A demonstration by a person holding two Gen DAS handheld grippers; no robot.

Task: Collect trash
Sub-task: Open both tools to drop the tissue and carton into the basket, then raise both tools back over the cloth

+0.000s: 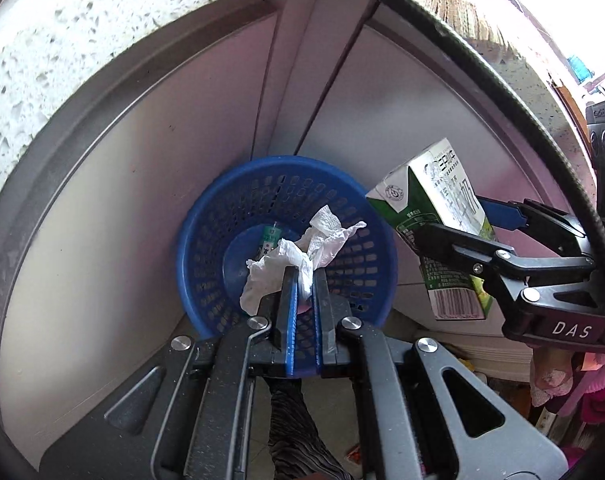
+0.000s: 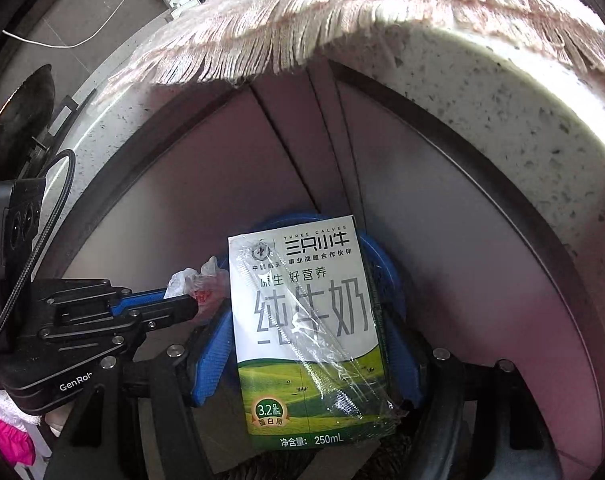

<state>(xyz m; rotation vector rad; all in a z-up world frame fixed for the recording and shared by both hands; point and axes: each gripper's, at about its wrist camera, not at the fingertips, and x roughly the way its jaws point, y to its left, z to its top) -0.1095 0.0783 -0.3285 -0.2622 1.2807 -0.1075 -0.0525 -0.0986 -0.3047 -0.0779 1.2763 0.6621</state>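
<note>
- The left gripper (image 1: 304,276) is clenched on a crumpled white tissue (image 1: 302,252); its blue-lined fingers (image 1: 290,312) pinch the paper's lower fold while the loose ends fan out above and to the left of the tips.
- In the right wrist view the same tissue (image 2: 190,280) shows at the tip of the left gripper (image 2: 198,302), which reaches in from the left edge.
- The pinched tissue hangs over the mouth of a blue perforated basket (image 1: 222,216), which stands against pale cabinet doors (image 1: 142,168) beneath a speckled countertop (image 1: 62,40).
- A small green-and-white wrapper (image 1: 269,240) lies on the basket's floor, just left of the tissue.
- The right gripper (image 1: 458,232) grasps a green-and-white milk carton (image 1: 442,216), one finger on each broad side; the carton is tilted, top corner leaning toward the basket, barcode end lowest.
- From the right wrist camera, the carton (image 2: 306,336) fills the space between the right gripper's blue pads (image 2: 210,352), its printed face toward the lens, a wrapped straw stuck diagonally across it.
- The carton is held just right of the basket rim and above it; the basket (image 2: 386,272) shows only as a blue edge behind the carton.
- A fringed cloth (image 2: 302,32) overhangs the counter edge above.
</note>
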